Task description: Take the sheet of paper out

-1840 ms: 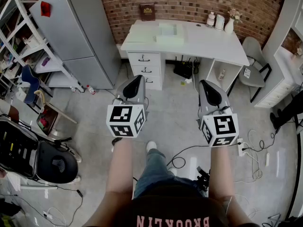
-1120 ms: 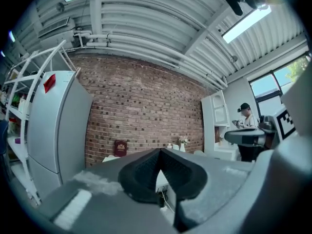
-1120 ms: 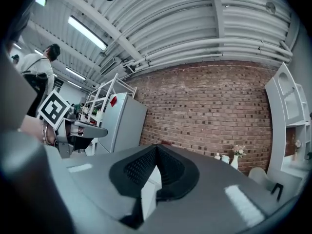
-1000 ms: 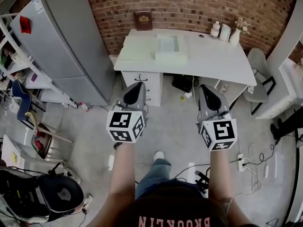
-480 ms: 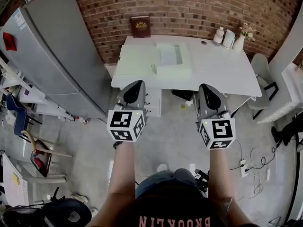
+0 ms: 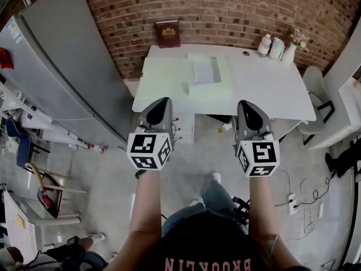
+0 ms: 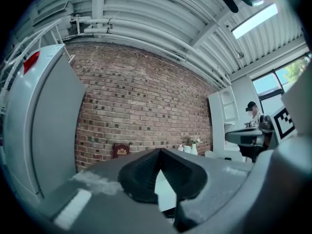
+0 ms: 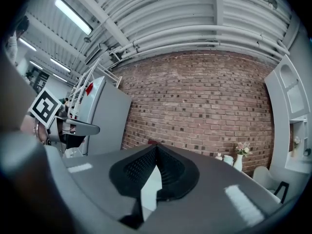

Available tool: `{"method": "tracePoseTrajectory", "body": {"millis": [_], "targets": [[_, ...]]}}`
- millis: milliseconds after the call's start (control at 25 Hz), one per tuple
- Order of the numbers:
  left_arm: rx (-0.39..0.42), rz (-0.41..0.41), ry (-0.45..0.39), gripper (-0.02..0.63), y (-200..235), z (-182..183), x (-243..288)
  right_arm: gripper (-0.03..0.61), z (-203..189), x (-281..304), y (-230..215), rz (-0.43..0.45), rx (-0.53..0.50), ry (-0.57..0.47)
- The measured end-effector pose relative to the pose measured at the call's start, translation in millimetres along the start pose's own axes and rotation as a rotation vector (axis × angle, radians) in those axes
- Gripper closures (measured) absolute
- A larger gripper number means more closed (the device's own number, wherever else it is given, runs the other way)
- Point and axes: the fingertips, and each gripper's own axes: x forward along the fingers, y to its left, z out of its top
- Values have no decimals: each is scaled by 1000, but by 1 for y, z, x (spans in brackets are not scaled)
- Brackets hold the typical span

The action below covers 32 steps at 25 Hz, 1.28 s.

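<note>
A white sheet of paper (image 6: 201, 69) lies on pale green folders (image 6: 169, 75) spread over the white desk (image 6: 271, 86) by the brick wall. My left gripper (image 6: 163, 101) and my right gripper (image 6: 246, 103) are held level side by side, short of the desk's front edge and pointing at it. In the left gripper view the left gripper (image 7: 159, 151) has its pads together with nothing between them. The right gripper (image 8: 156, 148) looks the same in the right gripper view.
A tall grey cabinet (image 6: 62, 66) stands left of the desk. A brown book (image 6: 167, 34) leans on the wall, and bottles and a vase (image 6: 276, 47) sit at the desk's far right. Drawers (image 6: 183, 126) are under the desk, a chair (image 6: 318, 86) to its right, cables (image 6: 304, 202) on the floor.
Both grippers and the view have moved forward toward the desk, which now fills more of the picture. Neither gripper's jaws have changed.
</note>
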Motion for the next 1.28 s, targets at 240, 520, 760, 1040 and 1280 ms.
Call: {"method": "tracePoseTrajectory", "body": {"millis": [240, 520, 760, 1040, 1280], "targets": [[-7, 20, 22, 614, 20, -11, 42, 578, -11, 42, -18, 2, -2, 8], [1, 35, 67, 614, 46, -27, 118, 578, -30, 123, -57, 14, 40, 18], [-31, 45, 115, 615, 74, -39, 199, 578, -44, 201, -92, 40, 48, 47], [-83, 26, 188, 614, 90, -67, 290, 578, -73, 280, -138, 54, 63, 99], [-141, 43, 251, 614, 104, -95, 347, 578, -103, 328, -167, 59, 86, 160]]}}
